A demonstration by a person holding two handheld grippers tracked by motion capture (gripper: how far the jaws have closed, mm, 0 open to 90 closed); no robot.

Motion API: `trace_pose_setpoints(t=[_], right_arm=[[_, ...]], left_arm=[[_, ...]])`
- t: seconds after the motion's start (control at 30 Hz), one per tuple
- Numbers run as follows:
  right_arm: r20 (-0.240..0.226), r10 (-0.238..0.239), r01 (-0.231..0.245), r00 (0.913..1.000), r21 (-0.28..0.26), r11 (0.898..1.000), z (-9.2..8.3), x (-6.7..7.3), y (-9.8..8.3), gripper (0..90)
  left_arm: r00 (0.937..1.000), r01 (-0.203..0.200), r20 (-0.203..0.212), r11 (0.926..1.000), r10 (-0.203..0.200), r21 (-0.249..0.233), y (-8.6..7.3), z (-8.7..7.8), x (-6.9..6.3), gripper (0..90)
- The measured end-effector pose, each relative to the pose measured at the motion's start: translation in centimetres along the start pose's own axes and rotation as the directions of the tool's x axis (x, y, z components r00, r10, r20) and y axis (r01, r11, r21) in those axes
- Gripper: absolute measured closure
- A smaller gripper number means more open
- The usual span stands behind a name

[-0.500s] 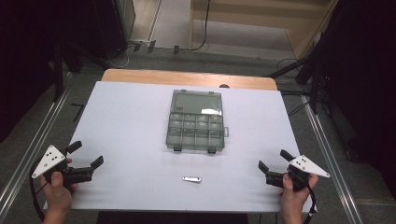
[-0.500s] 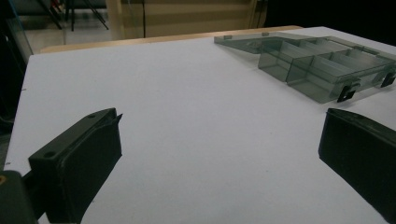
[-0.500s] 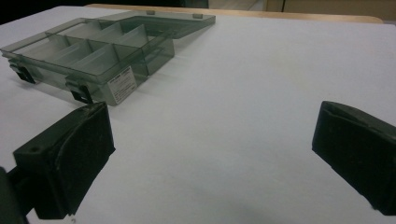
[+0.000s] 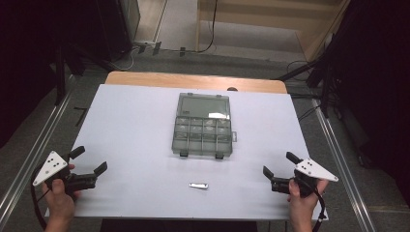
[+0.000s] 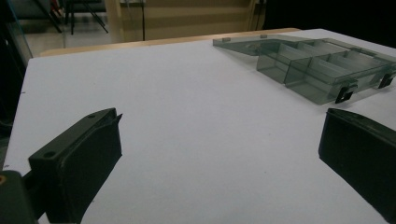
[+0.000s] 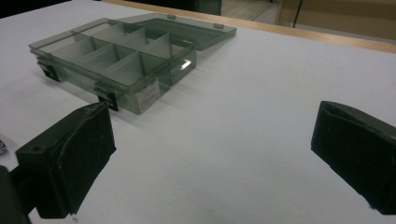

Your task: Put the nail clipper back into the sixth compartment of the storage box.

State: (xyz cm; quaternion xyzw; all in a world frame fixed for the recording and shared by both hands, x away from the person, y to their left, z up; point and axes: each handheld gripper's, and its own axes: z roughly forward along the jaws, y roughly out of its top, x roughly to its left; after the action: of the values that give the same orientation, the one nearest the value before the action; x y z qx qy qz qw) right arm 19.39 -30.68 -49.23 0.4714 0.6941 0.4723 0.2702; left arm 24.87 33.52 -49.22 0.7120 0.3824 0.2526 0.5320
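At the left edge of the white tabletop (image 4: 135, 125), the left gripper (image 4: 89, 160) is held in a hand (image 4: 60, 195) just above the surface, jaws spread wide with nothing between them; the left gripper view confirms bare table between the two black jaws. Centre of the table: a smoky transparent compartment box (image 4: 202, 135) lies open, its lid (image 4: 203, 105) folded back flat toward the far edge. Divider walls split the tray into several cells; no contents can be made out in any of them. Two dark latches sit on the near wall. Near the front edge, well apart from the box, lies a small flat metal piece (image 4: 198, 185). At the right edge, the right gripper (image 4: 279, 165), held in the other hand (image 4: 302, 203), has jaws spread wide, empty, pointing toward the box.
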Motion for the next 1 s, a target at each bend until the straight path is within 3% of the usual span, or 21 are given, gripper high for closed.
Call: trace_pose_setpoints(t=[0.47,1.0], right_arm=[[-0.093,-0.084,0.087,0.9921,0.025,0.996,1.0,2.6,2.4,0.0],[-0.184,-0.155,0.165,0.9707,0.041,0.985,2.9,5.2,4.9,0.8]], left_arm=[[0.9999,-0.01,0.005,0.9999,0.01,0.006,0.0,0.1,-0.1,0.0],[0.9999,-0.009,0.009,0.9999,0.009,0.006,0.0,0.1,-0.1,0.0]])
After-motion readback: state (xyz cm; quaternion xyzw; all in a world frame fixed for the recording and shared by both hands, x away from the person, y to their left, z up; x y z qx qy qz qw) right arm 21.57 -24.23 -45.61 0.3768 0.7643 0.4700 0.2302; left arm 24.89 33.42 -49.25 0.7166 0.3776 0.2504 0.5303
